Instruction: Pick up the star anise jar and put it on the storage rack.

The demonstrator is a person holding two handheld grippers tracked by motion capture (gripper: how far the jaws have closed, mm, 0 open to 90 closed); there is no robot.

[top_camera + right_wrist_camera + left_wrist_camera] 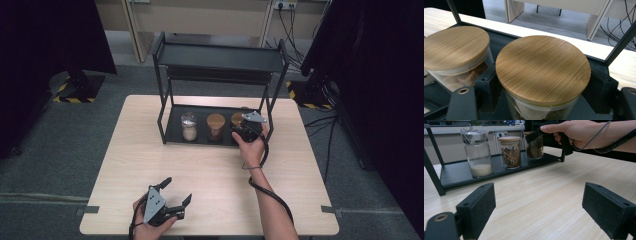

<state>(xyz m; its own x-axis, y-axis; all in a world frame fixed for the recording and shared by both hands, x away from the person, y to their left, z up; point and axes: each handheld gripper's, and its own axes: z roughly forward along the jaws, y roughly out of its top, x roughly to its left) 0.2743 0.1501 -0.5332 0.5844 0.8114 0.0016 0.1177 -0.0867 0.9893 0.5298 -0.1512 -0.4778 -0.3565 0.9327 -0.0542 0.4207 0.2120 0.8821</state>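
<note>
Three glass jars stand in a row on the bottom shelf of a black rack (172, 129). The left jar (189, 126) (477, 155) holds white powder. The middle jar (216, 126) (510, 152) (454, 47) has a bamboo lid and brown pieces inside. My right gripper (248, 131) (544, 86) is shut on the right jar (237, 119) (542, 68), with one jaw on each side of the glass just under its bamboo lid. That jar (535, 146) is on the shelf's right end. My left gripper (178, 190) (541, 195) is open above the bare wood near the table's front edge, with nothing between its jaws.
The rack's top shelf (220, 59) overhangs the jars, and its right front post (270, 107) is close to my right hand (579, 132). The wooden table (150, 160) lies between the rack and my left gripper. Dark curtains and stands flank the table on the floor.
</note>
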